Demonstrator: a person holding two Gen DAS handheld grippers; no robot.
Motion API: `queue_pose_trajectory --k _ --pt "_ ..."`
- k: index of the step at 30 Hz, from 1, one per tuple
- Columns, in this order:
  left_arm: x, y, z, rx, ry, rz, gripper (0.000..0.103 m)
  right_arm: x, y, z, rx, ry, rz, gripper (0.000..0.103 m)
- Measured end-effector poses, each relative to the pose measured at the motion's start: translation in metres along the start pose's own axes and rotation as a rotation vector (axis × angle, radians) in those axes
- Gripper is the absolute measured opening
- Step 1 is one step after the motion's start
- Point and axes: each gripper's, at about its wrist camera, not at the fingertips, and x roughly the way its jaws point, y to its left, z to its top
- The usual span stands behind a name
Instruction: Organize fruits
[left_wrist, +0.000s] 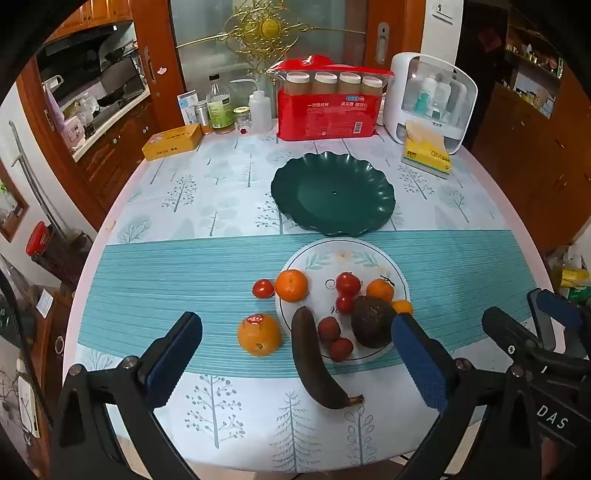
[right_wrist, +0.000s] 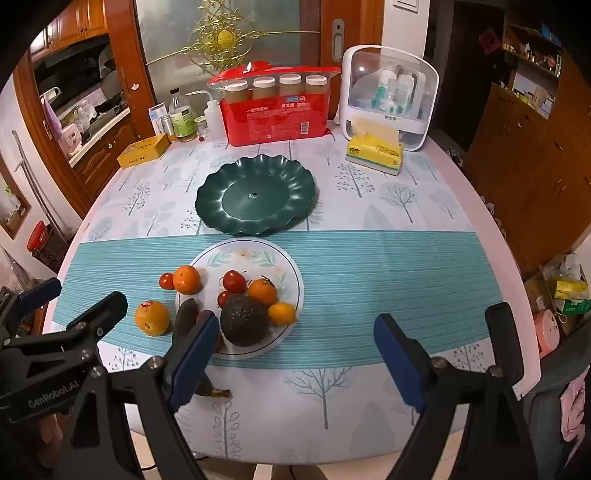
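2 grippers, the left gripper (left_wrist: 297, 354) and the right gripper (right_wrist: 295, 358), hover with fingers spread wide and nothing held, so sorting looks not yet begun: the green dish (left_wrist: 380, 192) beyond both is bare, while straight ahead of the left gripper a white plate (left_wrist: 369, 254) crowds an avocado (left_wrist: 371, 326), tomatoes and small oranges, with a blackened banana (left_wrist: 314, 365) hanging off its near rim and a stickered orange (left_wrist: 258, 334) just left on the cloth. Readable writing: "DAS" and "GenRobot.AI" on the gripper bodies; the red pack (left_wrist: 327, 116) and tissue pack (left_wrist: 428, 155) behind carry Chinese print too small to read.
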Motion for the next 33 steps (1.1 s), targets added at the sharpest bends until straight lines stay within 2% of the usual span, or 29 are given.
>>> queue_pose_trajectory --k 14,19,27,33 --pt "-0.013 -0.011 -0.005 -0.004 -0.005 -0.026 0.102 -0.001 0.000 -0.001 0.006 0.007 0.002 0.087" --pt "-0.011 -0.002 -0.002 -0.021 -0.002 -0.051 0.102 -0.001 0.001 0.001 0.002 0.005 -0.001 0.087" --pt "-0.010 -0.003 -0.001 -0.015 -0.011 -0.034 0.102 -0.002 0.001 0.003 -0.002 0.003 -0.007 0.087" --pt "-0.008 -0.002 -0.001 -0.020 -0.005 -0.050 0.102 -0.001 0.001 0.004 -0.003 0.003 -0.012 0.087"
